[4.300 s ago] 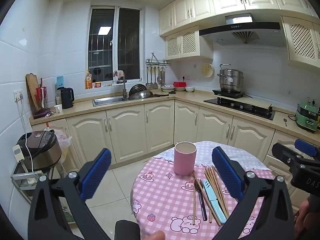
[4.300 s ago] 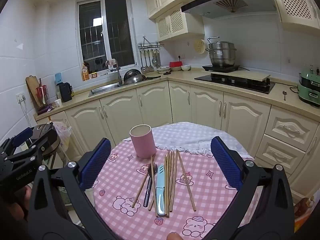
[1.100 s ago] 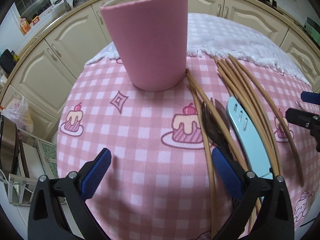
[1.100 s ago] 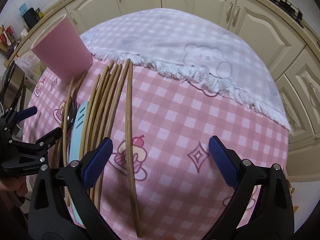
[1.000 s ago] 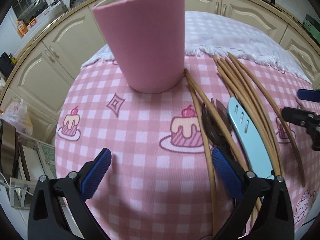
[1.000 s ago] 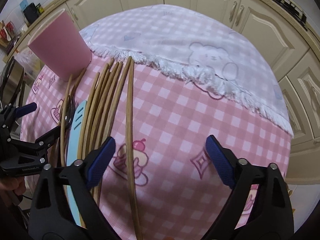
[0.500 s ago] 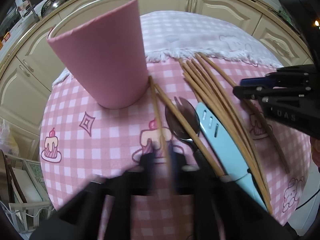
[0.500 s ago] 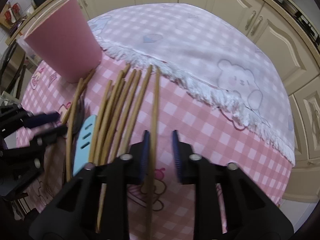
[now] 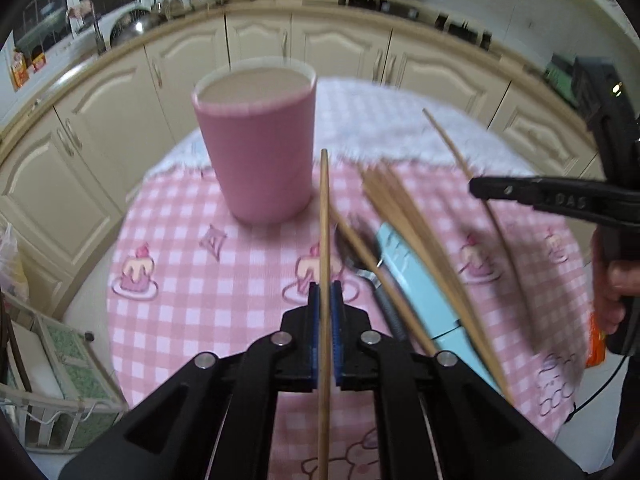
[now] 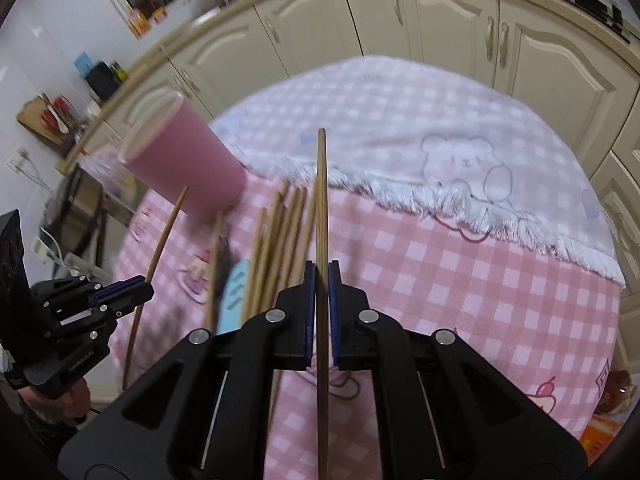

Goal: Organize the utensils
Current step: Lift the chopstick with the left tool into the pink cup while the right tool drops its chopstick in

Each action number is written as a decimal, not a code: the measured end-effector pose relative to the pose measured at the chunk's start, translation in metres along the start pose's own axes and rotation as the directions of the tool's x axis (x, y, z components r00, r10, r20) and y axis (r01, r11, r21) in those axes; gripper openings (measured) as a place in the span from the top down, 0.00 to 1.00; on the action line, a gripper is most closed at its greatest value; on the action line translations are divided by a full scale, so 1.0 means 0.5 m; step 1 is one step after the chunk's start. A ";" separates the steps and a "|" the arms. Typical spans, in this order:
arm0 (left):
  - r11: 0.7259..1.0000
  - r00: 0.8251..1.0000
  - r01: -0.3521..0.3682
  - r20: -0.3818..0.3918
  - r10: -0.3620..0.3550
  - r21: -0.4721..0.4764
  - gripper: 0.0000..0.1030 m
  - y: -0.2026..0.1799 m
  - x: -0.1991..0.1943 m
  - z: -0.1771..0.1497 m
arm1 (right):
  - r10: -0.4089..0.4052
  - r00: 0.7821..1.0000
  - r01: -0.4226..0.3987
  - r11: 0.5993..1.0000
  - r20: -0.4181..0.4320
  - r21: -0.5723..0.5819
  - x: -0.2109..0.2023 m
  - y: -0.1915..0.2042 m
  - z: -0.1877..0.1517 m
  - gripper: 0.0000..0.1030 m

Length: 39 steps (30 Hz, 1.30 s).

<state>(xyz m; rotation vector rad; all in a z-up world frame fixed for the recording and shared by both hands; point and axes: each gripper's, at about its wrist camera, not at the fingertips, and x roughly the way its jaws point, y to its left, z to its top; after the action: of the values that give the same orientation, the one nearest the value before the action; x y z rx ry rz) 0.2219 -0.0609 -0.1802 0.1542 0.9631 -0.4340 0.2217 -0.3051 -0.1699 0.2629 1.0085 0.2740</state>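
Observation:
A pink cup (image 9: 258, 148) (image 10: 188, 170) stands upright on the pink checked tablecloth (image 9: 180, 280). My left gripper (image 9: 325, 288) is shut on a wooden chopstick (image 9: 324, 216), lifted off the cloth and pointing toward the cup's right side. My right gripper (image 10: 321, 268) is shut on another wooden chopstick (image 10: 321, 192), raised above the pile. Several more chopsticks (image 9: 416, 220) (image 10: 280, 232), a dark spoon (image 9: 352, 248) and a light blue utensil (image 9: 416, 276) (image 10: 236, 292) lie on the cloth between the two grippers. Each gripper shows in the other's view, the right (image 9: 480, 192) and the left (image 10: 146, 286).
A white fringed bear-print cloth (image 10: 420, 136) covers the far half of the round table. Cream cabinets (image 9: 280, 44) curve behind it. A wire rack (image 9: 52, 364) stands on the floor at the left. A hand (image 9: 612, 288) holds the right gripper's handle.
Both grippers closed, each on one chopstick, and rose off the cloth with it. Both views tilted up, showing more of the cup and cabinets.

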 end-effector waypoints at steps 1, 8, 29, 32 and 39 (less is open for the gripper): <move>1.000 1.000 0.004 0.024 -0.004 -0.001 0.95 -0.003 -0.009 0.005 | 0.013 1.000 -0.013 1.000 0.022 -0.001 -0.011 0.005 0.002 0.94; 0.999 0.966 0.024 0.259 -0.012 -0.044 0.95 0.010 -0.111 0.053 | 0.077 0.982 -0.074 0.997 0.175 -0.019 -0.081 0.042 0.034 0.94; 0.972 0.729 0.083 0.679 0.091 -0.220 0.95 0.110 -0.236 0.261 | 0.208 0.833 -0.119 0.972 0.512 -0.201 -0.218 0.233 0.263 0.94; 0.971 0.719 0.081 0.687 0.100 -0.226 0.95 0.115 -0.219 0.285 | 0.205 0.826 -0.110 0.972 0.525 -0.206 -0.194 0.247 0.278 0.94; 0.972 0.725 0.064 0.680 0.111 -0.227 0.95 0.124 -0.155 0.302 | 0.186 0.847 -0.091 0.974 0.497 -0.209 -0.131 0.257 0.301 0.93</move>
<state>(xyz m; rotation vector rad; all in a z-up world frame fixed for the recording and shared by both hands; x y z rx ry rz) 0.3247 -0.0302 -0.0349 -0.2115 0.2563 -0.3078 0.3045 -0.2209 0.0020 0.2296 0.4270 0.3997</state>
